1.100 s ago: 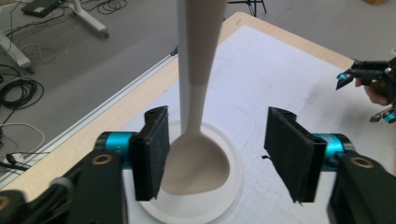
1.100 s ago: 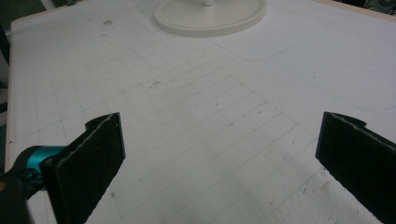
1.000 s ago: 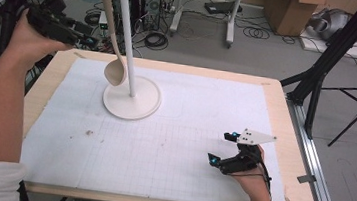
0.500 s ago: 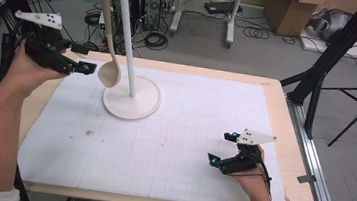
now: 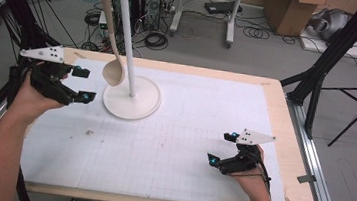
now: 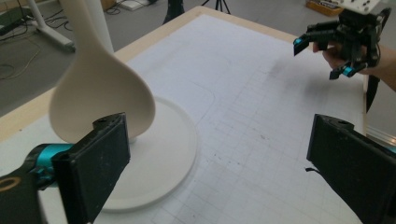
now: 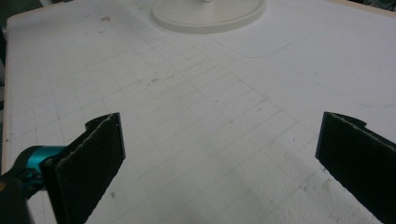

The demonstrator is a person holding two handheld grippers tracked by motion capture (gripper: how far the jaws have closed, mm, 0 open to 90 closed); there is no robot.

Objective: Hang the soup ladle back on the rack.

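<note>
A beige spoon [image 5: 114,72] hangs from the top of a white stand [image 5: 131,98] at the table's back left, its bowl just above the round base. My left gripper [image 5: 84,84] hovers left of the bowl; its jaws have just been opening and nothing is between them. In the left gripper view the spoon [image 6: 100,93] hangs just beyond the left jaw of my left gripper [image 6: 219,172], over the stand base [image 6: 168,144]. My right gripper [image 5: 221,147] rests open near the front right, also seen far off as the right gripper [image 6: 322,58]. The right gripper [image 7: 222,163] holds nothing.
A white gridded mat [image 5: 188,131] covers the wooden table [image 5: 282,141]. Black tripod legs [image 5: 319,80] stand off the right edge, beside a metal rail [image 5: 317,170]. Cables and a cardboard box [image 5: 286,9] lie on the floor behind.
My left hand has come down and to the right, from beyond the back left corner to beside the spoon's bowl, and its jaws stand wider. The right hand and the spoon have kept still.
</note>
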